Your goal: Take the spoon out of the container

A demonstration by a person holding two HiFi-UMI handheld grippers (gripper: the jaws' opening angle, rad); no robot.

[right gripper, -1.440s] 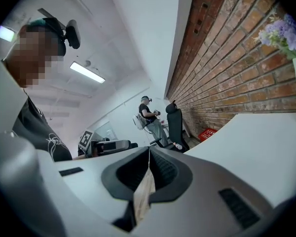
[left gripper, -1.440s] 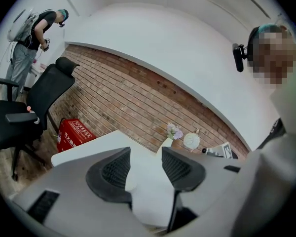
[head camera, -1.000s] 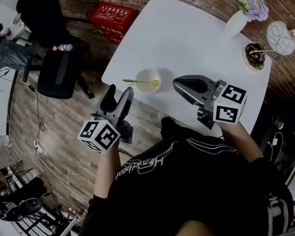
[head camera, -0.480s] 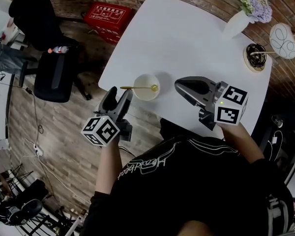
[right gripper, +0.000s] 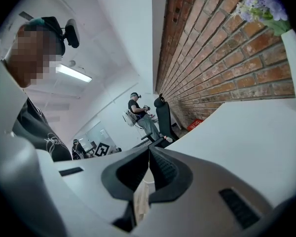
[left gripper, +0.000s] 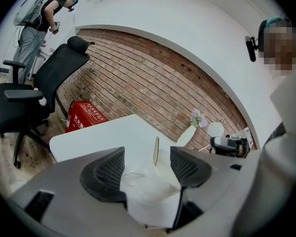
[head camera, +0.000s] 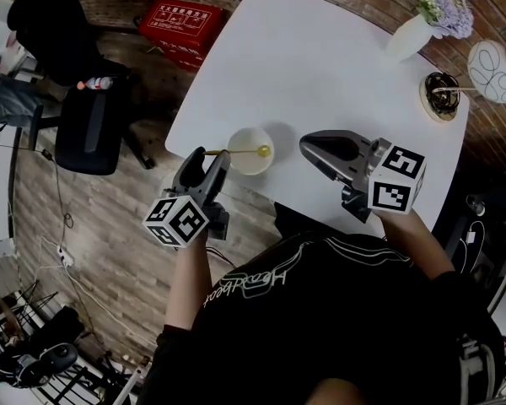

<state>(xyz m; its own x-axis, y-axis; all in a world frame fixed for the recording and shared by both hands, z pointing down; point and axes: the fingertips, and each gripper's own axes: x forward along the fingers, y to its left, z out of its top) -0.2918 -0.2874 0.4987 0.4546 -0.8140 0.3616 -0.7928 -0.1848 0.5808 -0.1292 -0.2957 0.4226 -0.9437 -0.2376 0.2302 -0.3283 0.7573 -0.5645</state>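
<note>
1. While the spoon (head camera: 240, 151) is lying across the container (head camera: 251, 164) near the front edge of the white counter (head camera: 320, 66), with its handle sticking out over the rim toward the left gripper (head camera: 207, 156), none of the removal is showing as done yet.
2. The left gripper's fingers are standing wide apart and gripping nothing. Its own view is showing the spoon handle and the container's rim in the gap between them, so the approach is looking nearly complete. Whether either finger is touching the handle is not showing clearly.
3. The right gripper (head camera: 307, 144) is hanging near the container's right side, fingers pressed together and holding nothing, so it is playing no part for now.
4. What is remaining, as I am judging it, is closing the left fingers on the handle, lifting the spoon clear of the container, and setting it on the counter.
</note>
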